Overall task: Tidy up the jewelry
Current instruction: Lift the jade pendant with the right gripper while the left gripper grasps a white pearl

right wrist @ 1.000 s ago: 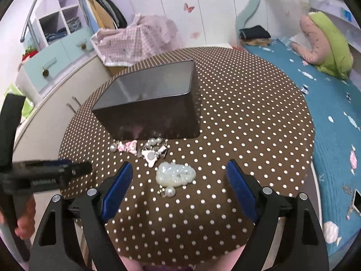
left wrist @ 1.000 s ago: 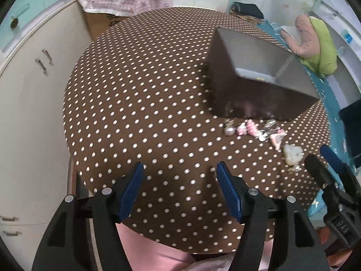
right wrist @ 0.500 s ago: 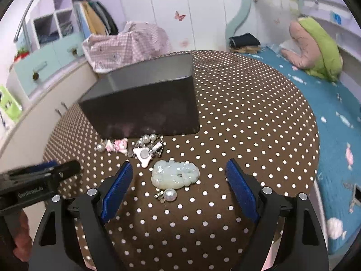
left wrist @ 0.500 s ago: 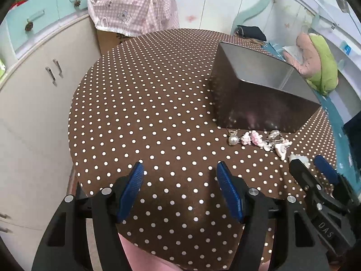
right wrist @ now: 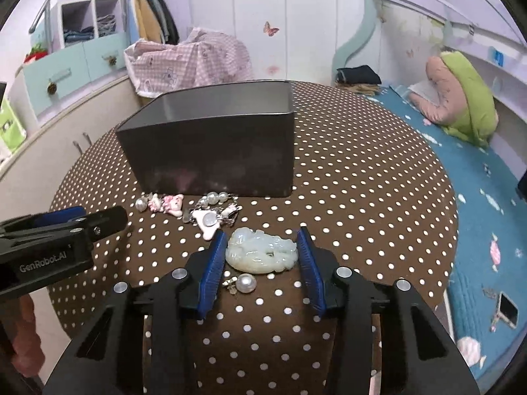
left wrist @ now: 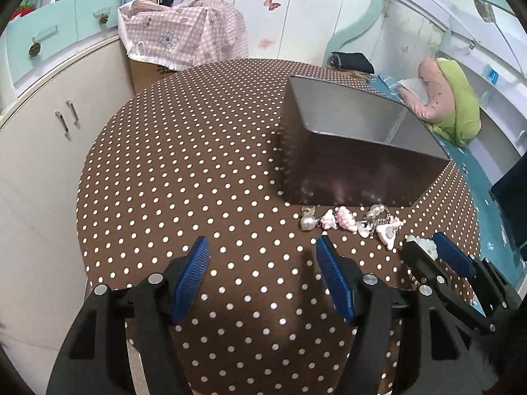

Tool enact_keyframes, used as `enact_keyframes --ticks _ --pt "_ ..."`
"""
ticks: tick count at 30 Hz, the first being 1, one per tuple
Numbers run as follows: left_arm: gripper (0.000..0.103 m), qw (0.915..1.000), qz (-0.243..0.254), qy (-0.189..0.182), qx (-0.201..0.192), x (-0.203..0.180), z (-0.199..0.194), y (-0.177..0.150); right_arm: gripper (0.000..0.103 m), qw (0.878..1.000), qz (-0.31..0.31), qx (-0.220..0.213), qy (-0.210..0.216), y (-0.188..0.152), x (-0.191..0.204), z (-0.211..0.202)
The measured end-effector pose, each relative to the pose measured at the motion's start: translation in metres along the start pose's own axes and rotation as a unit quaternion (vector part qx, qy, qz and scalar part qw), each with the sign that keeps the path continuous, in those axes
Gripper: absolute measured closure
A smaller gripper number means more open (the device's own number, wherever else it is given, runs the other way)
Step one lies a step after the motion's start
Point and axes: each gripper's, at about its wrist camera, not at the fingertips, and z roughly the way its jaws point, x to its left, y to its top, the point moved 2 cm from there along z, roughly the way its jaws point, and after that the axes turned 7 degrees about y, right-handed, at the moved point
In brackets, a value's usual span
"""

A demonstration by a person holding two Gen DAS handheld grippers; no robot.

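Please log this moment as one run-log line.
right gripper: closing around jade pendant | left gripper: open, idle | metal box: behind jewelry

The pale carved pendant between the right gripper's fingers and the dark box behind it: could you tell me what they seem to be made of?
Pendant: looks like jade or similar stone, possibly resin; milky green-white, translucent, glossy carved relief. Box: probably metal tin; thin rolled rim, dark sheen faintly mirroring the pink charms at its foot.
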Motion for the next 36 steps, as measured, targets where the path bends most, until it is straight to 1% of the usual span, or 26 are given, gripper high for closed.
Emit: enact_keyframes --ticks 3,7,9,13,16,17,19,20,21,22,23,24,25,26,28,30,33,36 --pt "0.038 0.9999 -0.007 0.007 0.002 0.0 0.005 0.005 0.06 1.0 0.006 0.0 -0.002 -0.001 -0.008 -0.004" --pt "0.038 0.9999 -0.012 0.001 -0.001 0.001 0.008 0.012 0.06 1.0 0.022 -0.009 -0.001 0.004 -0.02 -0.008" --pt "0.038 0.9999 -0.012 0.004 0.0 -0.001 0.011 0.014 0.059 1.0 0.02 -0.013 -0.007 0.007 -0.023 -0.009" --pt "0.038 0.9999 -0.01 0.001 0.009 -0.005 0.018 0.018 0.059 0.999 0.028 -0.015 -0.005 0.013 -0.031 -0.01" --pt "0.038 0.9999 -0.002 0.011 0.002 -0.01 0.021 0.02 0.059 0.999 0.031 -0.018 -0.005 0.016 -0.035 -0.01" --pt "0.038 0.9998 0.0 0.02 -0.004 -0.012 0.023 0.02 0.059 0.999 0.033 -0.019 -0.005 0.017 -0.036 -0.01" --pt "0.041 0.9993 0.009 0.033 -0.014 -0.014 0.025 0.019 0.059 0.999 0.038 -0.021 -0.003 0.02 -0.039 -0.011" --pt "0.043 0.9988 0.018 0.041 -0.02 -0.016 0.025 0.018 0.059 0.999 0.039 -0.024 -0.003 0.021 -0.041 -0.012" --pt "0.048 0.9985 0.024 0.043 -0.023 -0.018 0.025 0.017 0.059 0.999 0.04 -0.026 -0.004 0.022 -0.042 -0.013" --pt "0.057 0.9984 0.032 0.038 -0.025 -0.021 0.024 0.016 0.059 0.999 0.041 -0.03 -0.004 0.023 -0.044 -0.013" --pt "0.062 0.9985 0.038 0.029 -0.026 -0.024 0.023 0.015 0.059 0.999 0.042 -0.031 -0.005 0.023 -0.045 -0.013" --pt "0.076 0.9986 0.041 0.022 -0.027 -0.027 0.021 0.015 0.059 0.999 0.042 -0.031 -0.007 0.024 -0.046 -0.013" --pt "0.093 0.9986 0.044 0.009 -0.026 -0.03 0.02 0.014 0.059 0.999 0.043 -0.031 -0.007 0.025 -0.046 -0.013" --pt "0.094 0.9987 0.045 0.0 -0.025 -0.032 0.019 0.013 0.059 0.998 0.045 -0.032 -0.005 0.025 -0.047 -0.013" --pt "0.094 0.9984 0.048 0.01 -0.027 -0.034 0.019 0.013 0.059 0.998 0.046 -0.033 -0.004 0.026 -0.048 -0.014" --pt "0.094 0.9987 0.045 0.005 -0.024 -0.032 0.019 0.012 0.059 0.998 0.046 -0.036 -0.004 0.026 -0.049 -0.014" --pt "0.094 0.9996 0.022 -0.013 -0.014 -0.022 0.017 0.013 0.059 0.998 0.049 -0.042 -0.001 0.027 -0.051 -0.018" --pt "0.094 0.9992 0.008 -0.028 -0.027 -0.013 0.01 0.013 0.059 0.998 0.048 -0.046 -0.002 0.028 -0.051 -0.02"
